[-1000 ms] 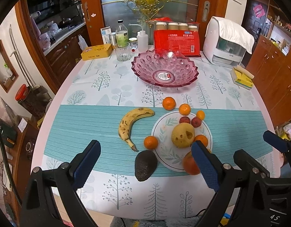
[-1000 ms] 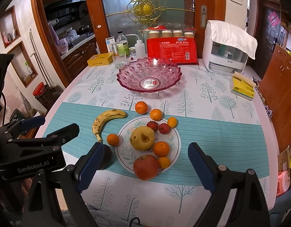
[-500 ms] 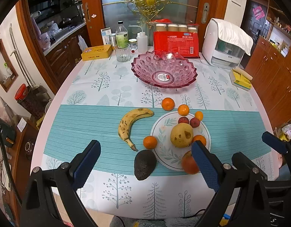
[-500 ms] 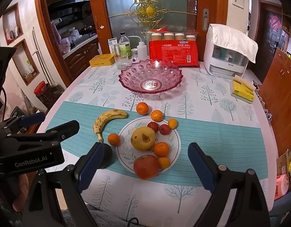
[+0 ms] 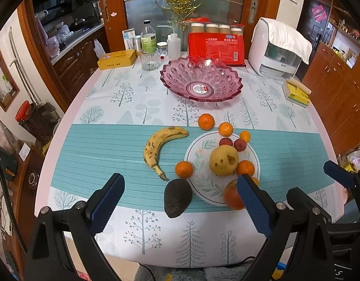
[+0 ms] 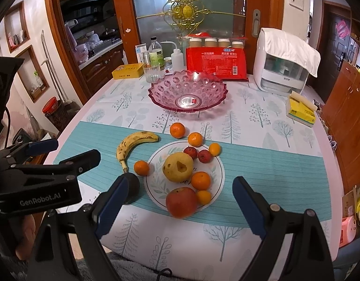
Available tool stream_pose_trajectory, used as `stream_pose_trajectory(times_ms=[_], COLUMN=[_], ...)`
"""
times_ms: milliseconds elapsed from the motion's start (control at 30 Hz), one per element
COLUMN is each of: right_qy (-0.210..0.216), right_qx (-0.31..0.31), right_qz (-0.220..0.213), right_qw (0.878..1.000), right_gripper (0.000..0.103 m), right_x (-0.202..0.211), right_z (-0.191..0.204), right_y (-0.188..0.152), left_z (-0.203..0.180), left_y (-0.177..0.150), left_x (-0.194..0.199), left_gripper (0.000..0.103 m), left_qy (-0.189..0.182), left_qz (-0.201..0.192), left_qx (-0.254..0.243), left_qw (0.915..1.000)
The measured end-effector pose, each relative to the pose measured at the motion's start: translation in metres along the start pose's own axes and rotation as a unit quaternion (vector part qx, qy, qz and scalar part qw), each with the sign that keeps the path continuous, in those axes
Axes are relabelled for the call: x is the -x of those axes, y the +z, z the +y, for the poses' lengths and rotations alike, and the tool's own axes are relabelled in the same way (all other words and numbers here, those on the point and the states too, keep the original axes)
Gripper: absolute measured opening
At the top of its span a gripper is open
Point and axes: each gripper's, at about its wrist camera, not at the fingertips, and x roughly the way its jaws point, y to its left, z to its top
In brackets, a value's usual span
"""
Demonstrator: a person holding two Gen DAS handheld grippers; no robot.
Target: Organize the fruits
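Fruits are sitting loose around the plate (image 6: 217, 182) while both grippers, left gripper (image 5: 180, 203) and right gripper (image 6: 180, 201), are hovering wide open and empty, needing a centred, gentle first pinch.

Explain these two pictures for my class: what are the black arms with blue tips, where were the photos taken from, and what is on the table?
No robot here: a person holds a two-fingered claw in each hand, each carrying a wide-angle camera looking along its fingers. One picture is from the left claw, the other from the right claw; the right one also shows the left claw at its left edge. Both are open and hold nothing. On the table stand a pink bowl, empty, and a plate of fruit: pear, apple, small oranges. A banana and avocado lie beside it.
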Motion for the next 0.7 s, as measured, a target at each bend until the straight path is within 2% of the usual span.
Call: stream_pose_trajectory(times_ms=[400, 700], right_qy=[-0.013, -0.013], right_qx=[0.009, 0.004], right_qz=[0.029, 0.059], right_qw=[0.999, 0.998], right_gripper=[0.091, 0.091], right_x=[-0.018, -0.046], right_z=[0.001, -0.011], right_y=[-0.004, -0.008], left_z=[-0.001, 0.015], left_y=[-0.002, -0.009], left_x=[-0.028, -0.059], left_gripper=[0.096, 0.096], left_qy=[0.011, 0.018], left_qz=[0.035, 0.068], left_qx=[-0.009, 0.000], left_qw=[0.9993, 0.9975])
